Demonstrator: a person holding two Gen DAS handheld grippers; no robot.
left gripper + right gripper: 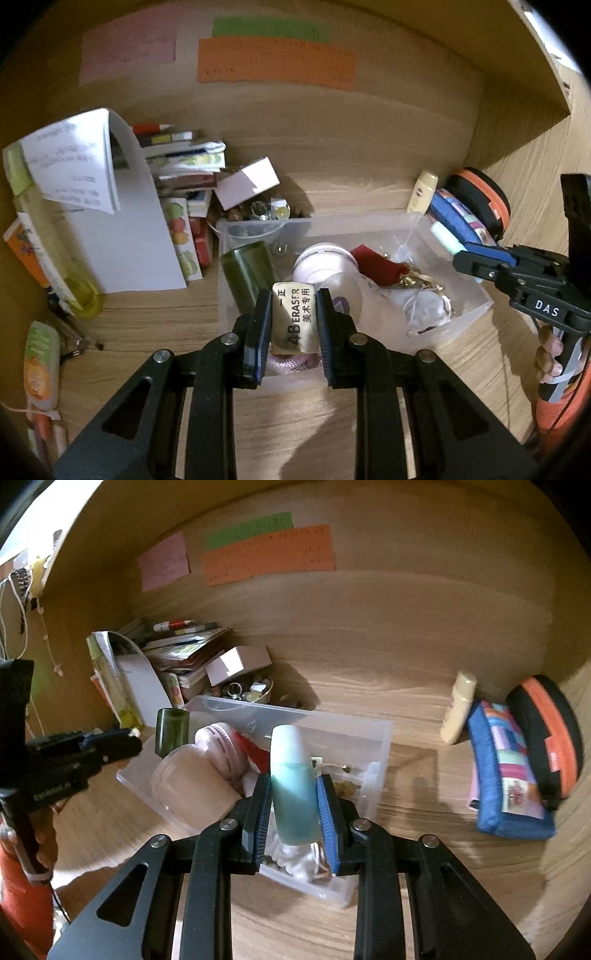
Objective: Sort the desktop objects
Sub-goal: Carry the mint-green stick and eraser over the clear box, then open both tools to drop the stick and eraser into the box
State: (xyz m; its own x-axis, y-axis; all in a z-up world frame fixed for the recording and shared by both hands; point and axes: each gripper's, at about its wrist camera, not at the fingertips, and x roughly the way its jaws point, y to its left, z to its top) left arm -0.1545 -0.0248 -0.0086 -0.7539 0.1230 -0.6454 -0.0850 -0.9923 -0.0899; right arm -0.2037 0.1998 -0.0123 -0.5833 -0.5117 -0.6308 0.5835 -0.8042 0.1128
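Note:
My left gripper [293, 325] is shut on a yellowish 4B eraser [294, 317], held above the near end of a clear plastic bin [476, 295]. In the bin lie a dark green cylinder [248, 275], a white round jar [325, 264], a red cloth piece [378, 267] and small trinkets. My right gripper [293, 808] is shut on a pale teal tube [293, 782], over the same clear bin [384, 731]. The right gripper with its teal tube also shows at the right of the left wrist view [458, 254]. At the left edge of the right wrist view the left gripper [129, 738] appears.
A stack of books [184, 162], loose white sheets [122, 229] and a small white box [247, 182] stand left of the bin. A cream bottle [458, 709], a blue pouch [506, 771] and an orange-black case [546, 734] lie right. Coloured paper notes [277, 62] hang on the wooden back wall.

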